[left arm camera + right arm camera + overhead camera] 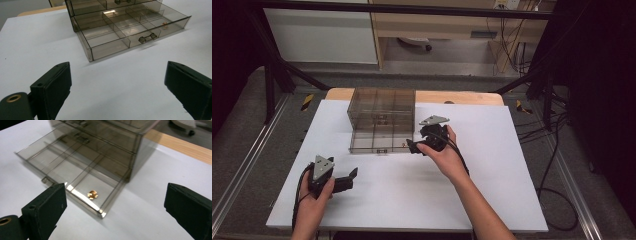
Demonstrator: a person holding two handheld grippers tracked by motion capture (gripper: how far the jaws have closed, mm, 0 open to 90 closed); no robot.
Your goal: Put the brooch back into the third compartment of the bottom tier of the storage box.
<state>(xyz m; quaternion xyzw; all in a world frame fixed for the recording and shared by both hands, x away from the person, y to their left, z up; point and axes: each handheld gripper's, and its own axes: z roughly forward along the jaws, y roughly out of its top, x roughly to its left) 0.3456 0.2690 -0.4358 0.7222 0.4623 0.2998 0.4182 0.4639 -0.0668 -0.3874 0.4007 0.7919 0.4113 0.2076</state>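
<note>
A smoky see-through drawer cabinet (pixel 382 107) stands at the back middle of the white table. Its bottom drawer (pixel 379 142) is pulled out, showing several divided compartments (pixel 130 32) and a small handle (pixel 147 38). A small gold piece (pixel 92 194) lies in the drawer's front corner compartment, also seen as a glint (pixel 164 23). My right gripper (pixel 412 146) hovers at the drawer's right front corner; its jaws (pixel 115 207) stand wide open with nothing between them. My left gripper (pixel 352 177) rests near the table's front left, open and empty (pixel 117 87), pointing toward the drawer.
The white tabletop (pixel 492 165) lies on a wooden board (pixel 462 96) that shows at the back. Black frame posts (pixel 272 85) stand at both back corners. Cables (pixel 557 150) trail on the floor to the right.
</note>
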